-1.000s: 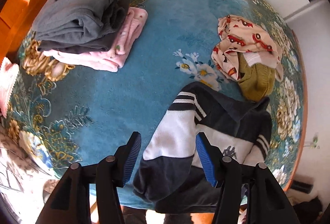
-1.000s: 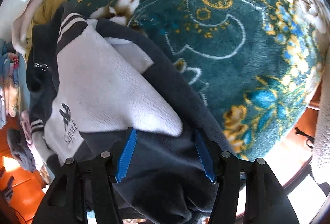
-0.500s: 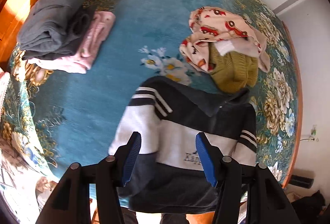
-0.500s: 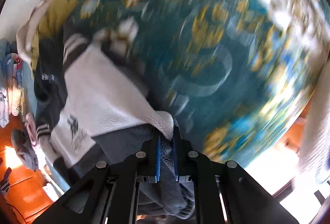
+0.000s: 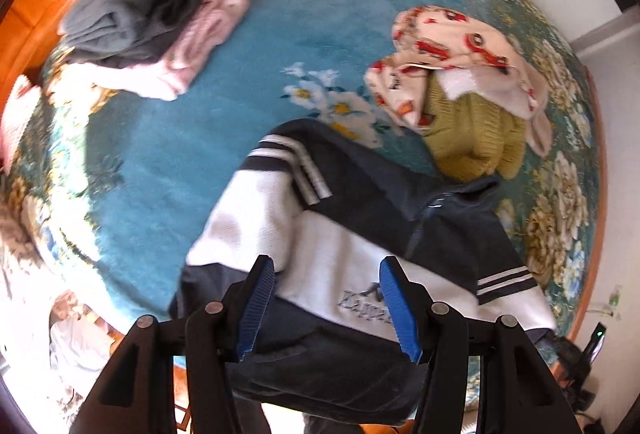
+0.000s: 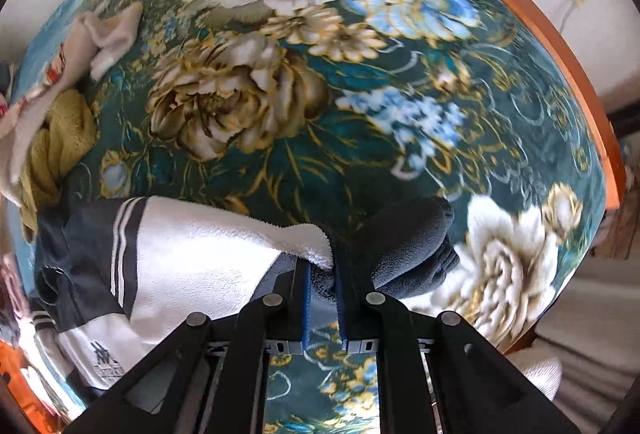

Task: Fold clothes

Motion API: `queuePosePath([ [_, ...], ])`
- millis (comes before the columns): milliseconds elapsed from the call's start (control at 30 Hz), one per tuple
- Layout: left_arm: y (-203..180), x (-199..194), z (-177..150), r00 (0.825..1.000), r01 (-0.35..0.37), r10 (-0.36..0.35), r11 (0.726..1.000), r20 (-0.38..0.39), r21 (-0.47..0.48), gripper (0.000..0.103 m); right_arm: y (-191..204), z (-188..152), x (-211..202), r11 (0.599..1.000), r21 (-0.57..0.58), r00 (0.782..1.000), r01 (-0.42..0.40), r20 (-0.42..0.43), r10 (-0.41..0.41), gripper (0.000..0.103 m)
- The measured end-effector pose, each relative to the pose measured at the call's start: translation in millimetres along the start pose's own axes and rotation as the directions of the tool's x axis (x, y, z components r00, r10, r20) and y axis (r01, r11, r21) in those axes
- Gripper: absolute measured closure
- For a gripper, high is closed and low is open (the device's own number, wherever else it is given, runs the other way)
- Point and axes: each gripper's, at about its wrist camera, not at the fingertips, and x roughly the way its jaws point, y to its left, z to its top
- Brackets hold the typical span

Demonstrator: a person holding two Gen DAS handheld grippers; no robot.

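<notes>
A navy and white fleece jacket (image 5: pixel 340 234) with striped cuffs lies spread on the teal floral bedspread (image 5: pixel 248 46). My left gripper (image 5: pixel 326 304) is open and hovers over the jacket's lower front, just above the embroidered logo. In the right wrist view my right gripper (image 6: pixel 322 274) is shut on the jacket's sleeve (image 6: pixel 396 246), where white and navy fabric bunch between the blue pads. The rest of the jacket (image 6: pixel 188 266) stretches to the left.
A grey garment on a pink one (image 5: pixel 148 18) forms a folded stack at the far left. A cream car-print garment (image 5: pixel 456 50) and a mustard knit (image 5: pixel 476 138) lie crumpled beyond the jacket. The wooden bed edge (image 6: pixel 552 46) runs along the right.
My right gripper closed on the jacket's sleeve and pulled it out to the right, swinging the view across the bedspread. My left gripper stayed open and shifted over the jacket's front.
</notes>
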Motion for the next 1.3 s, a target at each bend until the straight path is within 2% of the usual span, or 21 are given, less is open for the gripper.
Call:
queuePosePath([
  [67, 23.5, -1.0, -6.6, 1.000, -0.028, 0.028, 0.999, 0.007, -0.031, 0.044, 8.6, 2.8, 3.5, 1.000, -0.015, 1.000, 0.006, -0.012, -0.006, 0.088],
  [200, 74.5, 14.7, -20.4, 0.998, -0.059, 0.057, 0.992, -0.022, -0.114, 0.042, 27.0, -1.6, 2.1, 0.998, -0.013, 0.999, 0.055, -0.003, -0.055, 0.071],
  [267, 101.0, 31.5, -29.4, 0.997, -0.065, 0.057, 0.985, -0.051, -0.159, 0.042, 36.1, -7.8, -5.0, 0.996, 0.000, 0.996, 0.092, 0.022, -0.092, 0.071],
  [333, 124.4, 55.5, -39.1, 0.995, -0.064, 0.046, 0.978, -0.093, -0.199, 0.042, 53.9, -24.3, -13.1, 0.997, -0.007, 0.997, 0.075, 0.011, -0.075, 0.070],
  [400, 142.6, 81.9, -47.0, 0.990, -0.065, 0.036, 0.974, -0.136, -0.217, 0.042, 71.7, -40.8, -21.3, 0.998, -0.014, 0.998, 0.059, -0.001, -0.059, 0.055],
  [500, 165.2, 121.2, -56.0, 0.980, -0.077, 0.033, 0.972, -0.197, -0.220, 0.042, 98.4, -65.4, -33.5, 0.999, -0.024, 0.999, 0.033, -0.019, -0.034, 0.053],
  [600, 184.0, 148.3, -54.1, 0.976, -0.074, 0.030, 0.977, -0.216, -0.198, 0.042, 125.1, -90.1, -45.7, 0.999, -0.034, 0.999, 0.008, -0.038, -0.009, 0.053],
  [700, 192.8, 168.1, -50.2, 0.967, -0.048, 0.006, 0.986, -0.253, -0.159, 0.042, 153.4, -113.6, -57.6, 0.999, -0.048, 0.998, -0.015, -0.056, 0.012, 0.053],
  [800, 199.1, 185.6, -50.3, 0.950, -0.009, -0.041, 0.987, -0.309, -0.159, 0.042, 194.1, -116.6, -65.8, 0.993, -0.109, 0.997, -0.041, -0.075, 0.033, 0.053],
  [833, 200.7, 190.5, -51.6, 0.943, -0.001, -0.055, 0.986, -0.328, -0.169, 0.047, 207.8, -117.0, -69.3, 0.989, -0.131, 0.995, -0.066, -0.082, 0.056, 0.053],
  [933, 197.5, 194.9, -54.7, 0.933, 0.027, -0.076, 0.990, -0.351, -0.141, 0.098, 248.1, -117.2, -84.0, 0.971, -0.208, 0.992, -0.117, -0.075, 0.104, 0.054],
  [1067, 193.1, 181.7, -42.6, 0.943, 0.026, -0.035, 0.999, -0.332, -0.032, 0.098, 289.6, -119.1, -93.3, 0.954, -0.266, 0.989, -0.139, -0.079, 0.123, 0.054],
  [1200, 201.6, 160.0, -6.3, 0.968, -0.088, 0.095, 0.995, -0.233, 0.040, 0.098, 309.6, -127.2, -89.2, 0.949, -0.277, 0.987, -0.149, -0.098, 0.126, 0.054],
  [1300, 208.0, 143.7, 21.0, 0.970, -0.177, 0.189, 0.980, -0.152, 0.085, 0.098, 316.6, -129.2, -82.3, 0.951, -0.273, 0.986, -0.148, -0.110, 0.122, 0.054],
])
